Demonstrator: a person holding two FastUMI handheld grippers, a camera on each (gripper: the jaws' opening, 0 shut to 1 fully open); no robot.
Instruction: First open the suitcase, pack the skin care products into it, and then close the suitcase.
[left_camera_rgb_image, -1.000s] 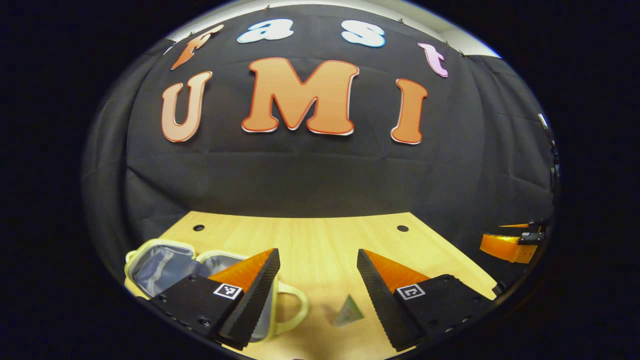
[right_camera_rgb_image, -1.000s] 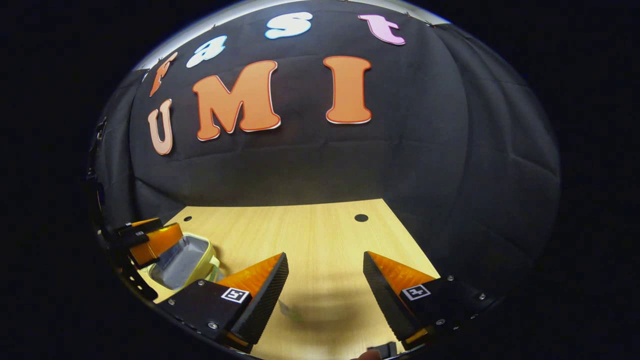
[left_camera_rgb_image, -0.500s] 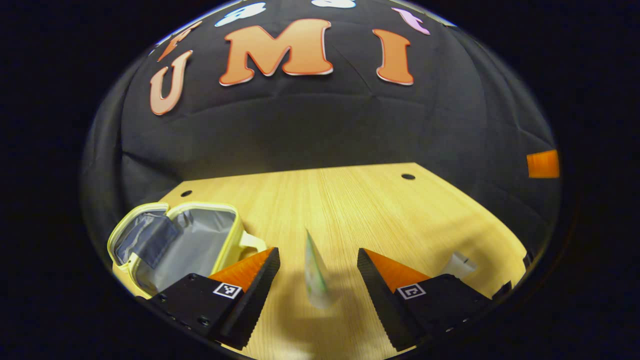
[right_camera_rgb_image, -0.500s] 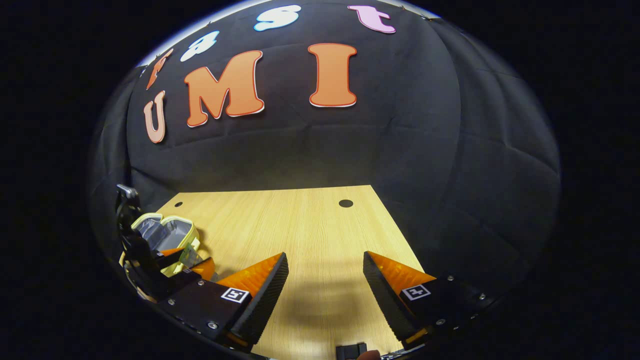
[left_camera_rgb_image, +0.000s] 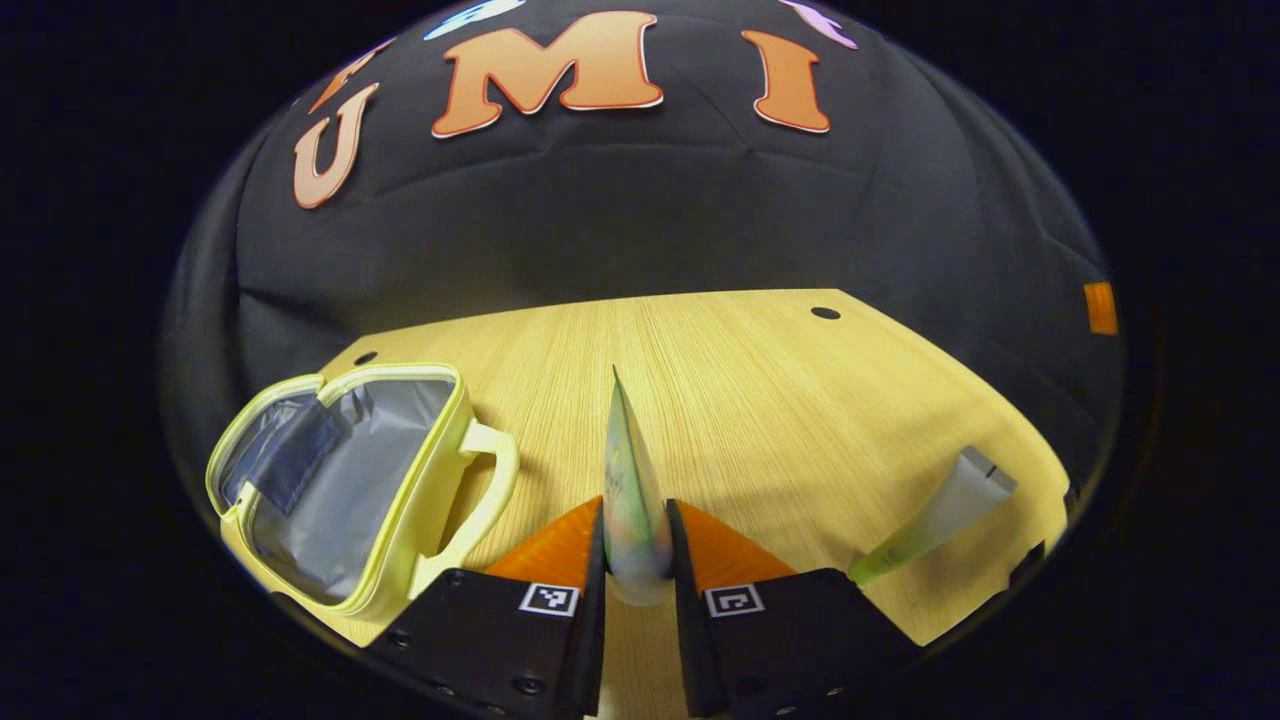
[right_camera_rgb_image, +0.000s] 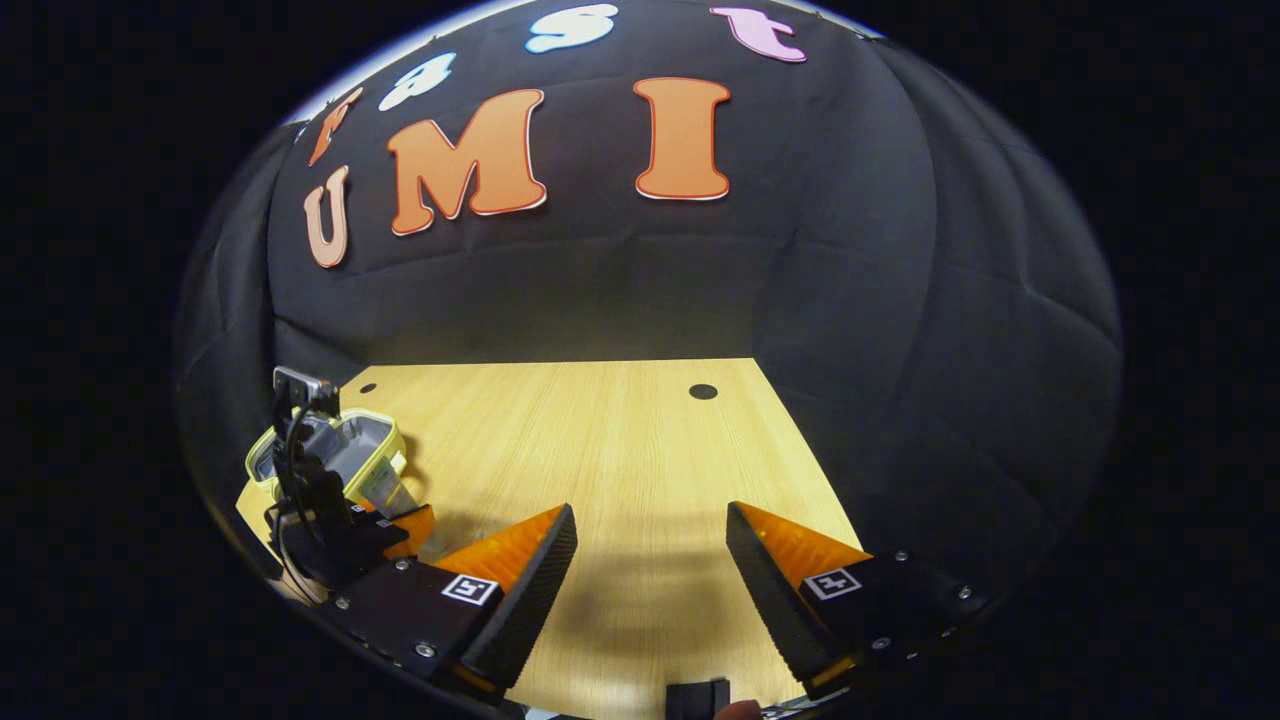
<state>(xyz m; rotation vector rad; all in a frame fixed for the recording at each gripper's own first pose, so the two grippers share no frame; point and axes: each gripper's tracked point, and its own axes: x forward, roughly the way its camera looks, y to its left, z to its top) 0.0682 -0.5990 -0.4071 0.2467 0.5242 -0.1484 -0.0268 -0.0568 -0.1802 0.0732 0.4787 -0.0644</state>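
Left gripper view, grasp: the left tool (left_camera_rgb_image: 636, 545) is clenched on a standing skin care tube (left_camera_rgb_image: 630, 490), both fingers pressing its flat sides low down, the crimped tip pointing up and away.
Left gripper view, suitcase: the small yellow-trimmed suitcase (left_camera_rgb_image: 400, 540) lies open on the desk (left_camera_rgb_image: 760, 400) to the left of the held tube, grey lining exposed, its handle (left_camera_rgb_image: 492, 480) turned toward the tube.
Left gripper view, second product: another tube (left_camera_rgb_image: 935, 515) lies flat on the desk well to the right, apart from the tool.
Right gripper view, own tool: the right tool (right_camera_rgb_image: 650, 560) is released, fingers spread over bare desk (right_camera_rgb_image: 620, 450), gripping nothing.
Right gripper view, far left: the left tool (right_camera_rgb_image: 400, 525) shows beside the suitcase (right_camera_rgb_image: 385, 445), with the tube (right_camera_rgb_image: 385, 488) between its fingers.
Doing it well: lifting the tube clear of the desk before swinging left looks wise, as the handle and raised rim stand in the path.
Doing it well: letting go only once the tube is low over the grey lining should stop it tipping back out.
Risk: a soft tube may slip if the squeeze eases during the carry.
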